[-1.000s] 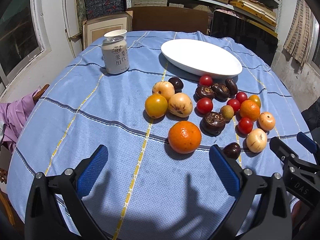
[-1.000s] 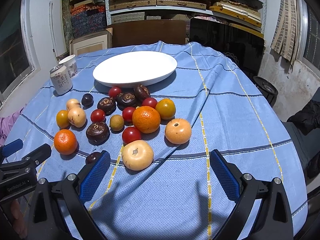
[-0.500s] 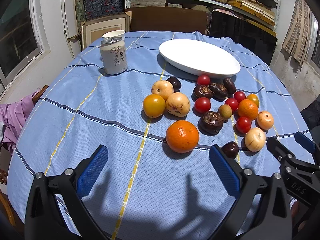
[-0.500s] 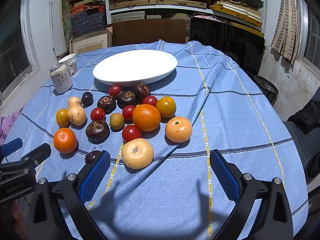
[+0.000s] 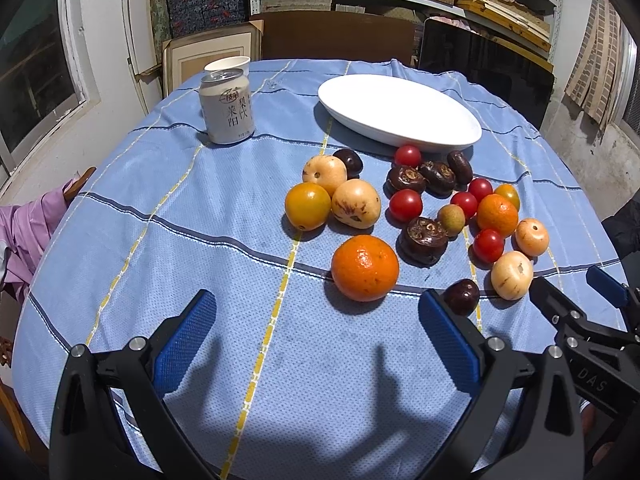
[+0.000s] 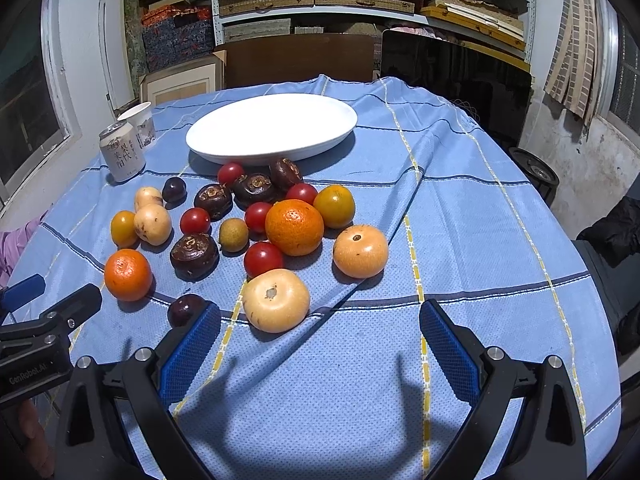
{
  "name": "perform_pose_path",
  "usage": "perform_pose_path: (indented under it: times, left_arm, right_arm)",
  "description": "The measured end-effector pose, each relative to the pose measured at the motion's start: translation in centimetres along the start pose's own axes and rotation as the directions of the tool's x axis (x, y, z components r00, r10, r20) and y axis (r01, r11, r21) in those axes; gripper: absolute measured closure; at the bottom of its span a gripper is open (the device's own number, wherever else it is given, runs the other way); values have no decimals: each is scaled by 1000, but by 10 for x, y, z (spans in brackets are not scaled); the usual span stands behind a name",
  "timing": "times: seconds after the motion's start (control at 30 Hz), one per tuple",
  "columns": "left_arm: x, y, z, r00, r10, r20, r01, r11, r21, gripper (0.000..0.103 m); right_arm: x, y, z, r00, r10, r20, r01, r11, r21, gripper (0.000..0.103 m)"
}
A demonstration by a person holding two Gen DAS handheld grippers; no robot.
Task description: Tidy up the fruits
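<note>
Low over the near edge of the table, the left tongs [image 5: 316, 336] hang with their blue pads spread wide and nothing between them, above bare blue cloth [image 5: 224, 208]. The right tongs [image 6: 320, 340] are likewise spread and empty, a little above the cloth, with a pale round fruit [image 6: 276, 300] just beyond their left pad. In the left wrist view the right tongs show at the right edge, and in the right wrist view the left tongs show at the left edge, so the two sit side by side.

Just ahead of the left tongs lies a large orange [image 5: 365, 267], with a small dark fruit [image 5: 461, 297] near the right pad. Beyond these the fruits lie loose on the cloth in a scattered cluster: a yellow fruit [image 5: 307, 206] touching two pale speckled ones, several red cherry tomatoes [image 5: 405, 205], dark brown wrinkled fruits [image 5: 425, 235], a second orange [image 6: 294, 227] and a peach-coloured fruit [image 6: 360, 251]. None is on the white plate [image 5: 400, 110], which stands empty behind the cluster. A drink can [image 5: 227, 106] stands upright to the left of the plate, with a paper cup [image 5: 228, 65] just behind it.
</note>
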State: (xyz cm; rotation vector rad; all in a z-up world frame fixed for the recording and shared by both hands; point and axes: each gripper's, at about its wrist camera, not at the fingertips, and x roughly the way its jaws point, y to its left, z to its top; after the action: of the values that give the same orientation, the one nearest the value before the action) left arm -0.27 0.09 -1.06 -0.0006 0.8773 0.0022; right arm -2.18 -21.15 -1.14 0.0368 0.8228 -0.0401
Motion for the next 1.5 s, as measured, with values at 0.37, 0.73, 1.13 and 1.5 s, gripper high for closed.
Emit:
perform_pose_path:
  times: [0.37,0.73,1.13,1.5]
  left_arm:
    - [3,0,-2,1000,-3,-5,3,1000,4,4]
    - [9,-2,-2,1000,-5,-16,5,1000,6,4]
    - [27,-4,-4,998,-43,-50,47,995,85,4]
    - [64,-11,11,987,-105,-126,123,982,145,32]
  right_arm:
    - [1,-1,-1,1000,1,-5,-1,1000,3,3]
    - [7,-1,-2,1000,3,-16,-2,1000,4,3]
    - [19,-1,-5,998,-51,-41,49,998,-47,3]
    - [28,1,1,997,-28,-70,21,995,-99,3]
